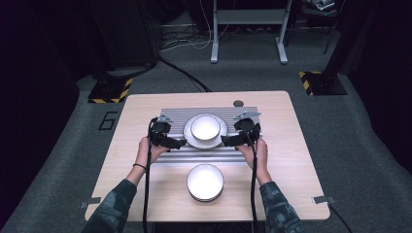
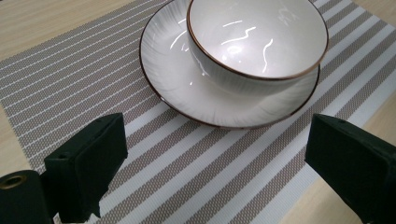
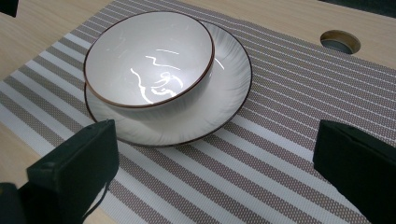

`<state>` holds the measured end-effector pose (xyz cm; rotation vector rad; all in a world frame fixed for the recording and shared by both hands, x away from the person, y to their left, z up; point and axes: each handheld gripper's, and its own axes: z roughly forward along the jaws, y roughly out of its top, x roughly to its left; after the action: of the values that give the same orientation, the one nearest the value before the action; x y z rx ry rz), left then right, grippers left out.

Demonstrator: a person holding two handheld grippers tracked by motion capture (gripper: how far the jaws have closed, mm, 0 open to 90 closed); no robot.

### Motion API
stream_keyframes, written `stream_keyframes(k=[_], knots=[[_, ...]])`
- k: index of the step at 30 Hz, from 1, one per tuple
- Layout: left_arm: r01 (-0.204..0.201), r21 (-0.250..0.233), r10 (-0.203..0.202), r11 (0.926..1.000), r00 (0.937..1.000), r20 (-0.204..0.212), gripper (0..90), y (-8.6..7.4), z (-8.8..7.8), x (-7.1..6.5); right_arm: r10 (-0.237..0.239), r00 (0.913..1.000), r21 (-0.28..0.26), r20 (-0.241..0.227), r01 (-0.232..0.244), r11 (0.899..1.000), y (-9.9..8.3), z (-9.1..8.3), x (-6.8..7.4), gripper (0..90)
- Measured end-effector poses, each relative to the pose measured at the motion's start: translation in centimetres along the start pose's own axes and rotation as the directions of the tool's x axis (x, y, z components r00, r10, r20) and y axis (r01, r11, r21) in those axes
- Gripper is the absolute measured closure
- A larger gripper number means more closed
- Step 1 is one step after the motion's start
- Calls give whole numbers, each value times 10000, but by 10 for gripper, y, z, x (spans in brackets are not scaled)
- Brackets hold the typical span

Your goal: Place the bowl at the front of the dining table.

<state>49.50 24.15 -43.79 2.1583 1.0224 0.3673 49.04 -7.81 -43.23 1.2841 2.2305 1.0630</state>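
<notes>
Bowl [image 1: 204,127] sits on plate [image 1: 219,138] at mat [image 1: 172,115] centre; left gripper [image 1: 179,143] at nine o'clock and right gripper [image 1: 227,141] at three gape empty, so withdraw level, clear of the rim.

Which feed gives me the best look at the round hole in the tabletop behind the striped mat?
The right gripper view: the hole sits close at the upper right, its rim and grey inside plain, just beyond the mat. The high view shows it as a small dark dot near the table's far edge.
</notes>
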Motion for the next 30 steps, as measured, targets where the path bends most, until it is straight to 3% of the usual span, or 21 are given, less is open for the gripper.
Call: stream_keyframes(k=[9, 18, 26, 30], knots=[[221, -42, -222, 9997, 9996, -170, 53, -24, -19, 4, -499, 9986, -58, 173, 500, 9987, -25, -29, 2, 0], [-86, -73, 82, 9999, 9989, -469, 54, -49, -38, -2, -656, 9959, -228, 630, 671, 9975, -56, -64, -9, 0], [-139, -94, 131, 9999, 9965, -827, 53, -80, -49, -6, -205, 9952, -329, 958, 238, 9992, -88, -82, -27, 0], [93, -51, -98, 9999, 9946, -1033, 54, -100, -53, -2, 32, 9940, -271, 1094, -2, 9996, -104, -86, -35, 0]])
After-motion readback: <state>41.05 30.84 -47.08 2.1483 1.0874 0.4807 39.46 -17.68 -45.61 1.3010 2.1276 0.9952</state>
